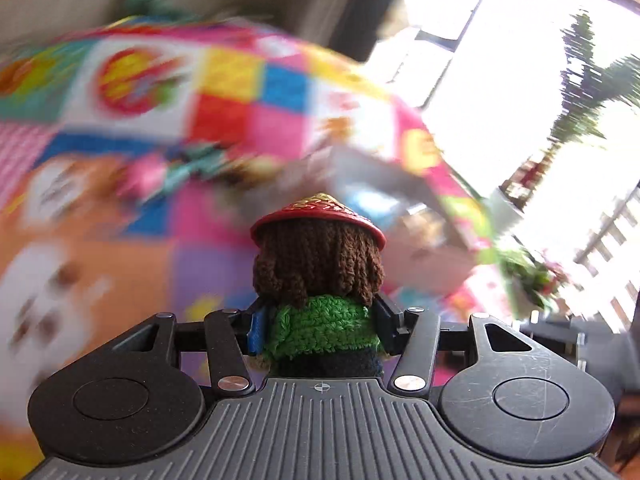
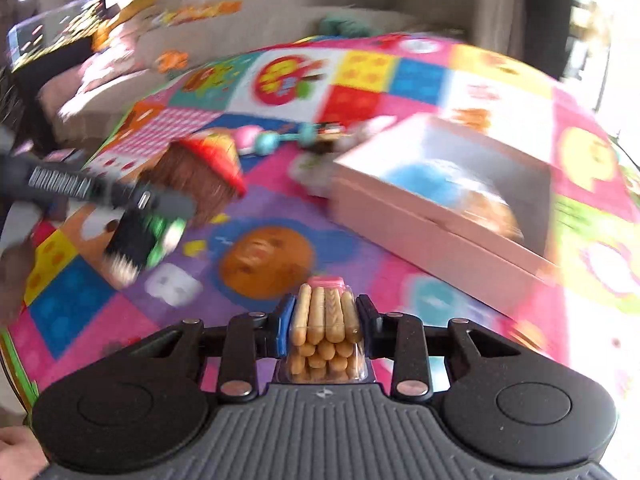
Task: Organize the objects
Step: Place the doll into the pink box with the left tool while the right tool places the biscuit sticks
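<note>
We carry a crocheted doll (image 1: 318, 276) pinched in our left hand-held gripper (image 1: 320, 320) and a biscuit-stick pack (image 2: 326, 332) clamped in the right hand-held gripper (image 2: 326, 326), probably next lowering both into the pink box (image 2: 444, 216).

Patchwork play mat (image 2: 360, 96), bright window (image 1: 500, 60)

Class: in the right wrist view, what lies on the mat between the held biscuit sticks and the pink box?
Only bare patterned mat separates the biscuit sticks from the pink box.

Pink box (image 2: 440, 216) on patchwork play mat (image 2: 360, 68)
</note>
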### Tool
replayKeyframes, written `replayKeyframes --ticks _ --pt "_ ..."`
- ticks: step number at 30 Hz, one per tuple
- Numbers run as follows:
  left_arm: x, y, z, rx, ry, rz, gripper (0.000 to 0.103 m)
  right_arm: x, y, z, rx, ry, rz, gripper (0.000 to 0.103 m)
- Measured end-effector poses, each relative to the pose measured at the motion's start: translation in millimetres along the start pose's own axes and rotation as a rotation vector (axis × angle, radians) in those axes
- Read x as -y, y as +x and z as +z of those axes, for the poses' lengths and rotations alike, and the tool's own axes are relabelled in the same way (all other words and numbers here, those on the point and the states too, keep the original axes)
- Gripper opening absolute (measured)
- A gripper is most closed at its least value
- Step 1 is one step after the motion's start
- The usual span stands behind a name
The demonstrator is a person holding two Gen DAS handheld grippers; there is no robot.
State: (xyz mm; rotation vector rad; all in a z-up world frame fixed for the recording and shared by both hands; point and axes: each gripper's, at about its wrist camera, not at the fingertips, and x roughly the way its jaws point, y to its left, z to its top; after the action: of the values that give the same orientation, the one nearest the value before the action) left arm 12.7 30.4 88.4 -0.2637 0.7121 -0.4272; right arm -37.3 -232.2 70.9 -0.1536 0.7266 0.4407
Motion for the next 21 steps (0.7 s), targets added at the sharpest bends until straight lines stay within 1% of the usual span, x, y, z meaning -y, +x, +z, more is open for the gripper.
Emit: replayKeyframes --ticks 2,4,5,7,8,10,12,15,16,18,21 --pt "27 26 27 0.009 0.069 -0.026 0.057 18 -14 -8 0.031 0.053 -0.032 0.032" --pt "48 57 52 0.014 0.107 -0.033 0.057 33 -23 -13 0.056 0.105 -0.046 0.032" --pt "56 75 62 0.028 0.122 -0.021 0.057 39 -26 -16 0.066 0.125 -0.049 0.032" --pt "66 108 75 0.060 0.136 0.032 0.058 51 -31 -20 0.080 0.153 -0.058 0.032" --pt "68 124 78 0.058 0.146 0.056 0.058 54 -32 -22 0.086 0.162 -0.064 0.032" --pt "67 152 77 0.013 0.158 0.107 0.058 61 -35 -26 0.091 0.179 -0.073 0.032" --pt "63 168 67 -0.048 0.181 0.147 0.059 66 -38 -28 0.096 0.188 -0.080 0.032" --pt "70 163 49 -0.043 0.330 0.185 0.060 74 -38 -27 0.104 0.193 -0.093 0.032" --pt "71 159 50 -0.040 0.338 0.185 0.059 77 -36 -25 0.107 0.196 -0.097 0.032" --pt "66 147 53 -0.027 0.304 0.158 0.058 81 -33 -19 0.117 0.208 -0.108 0.032" --pt "60 115 58 0.056 0.256 0.121 0.056 89 -34 -2 0.164 0.238 -0.110 0.032"
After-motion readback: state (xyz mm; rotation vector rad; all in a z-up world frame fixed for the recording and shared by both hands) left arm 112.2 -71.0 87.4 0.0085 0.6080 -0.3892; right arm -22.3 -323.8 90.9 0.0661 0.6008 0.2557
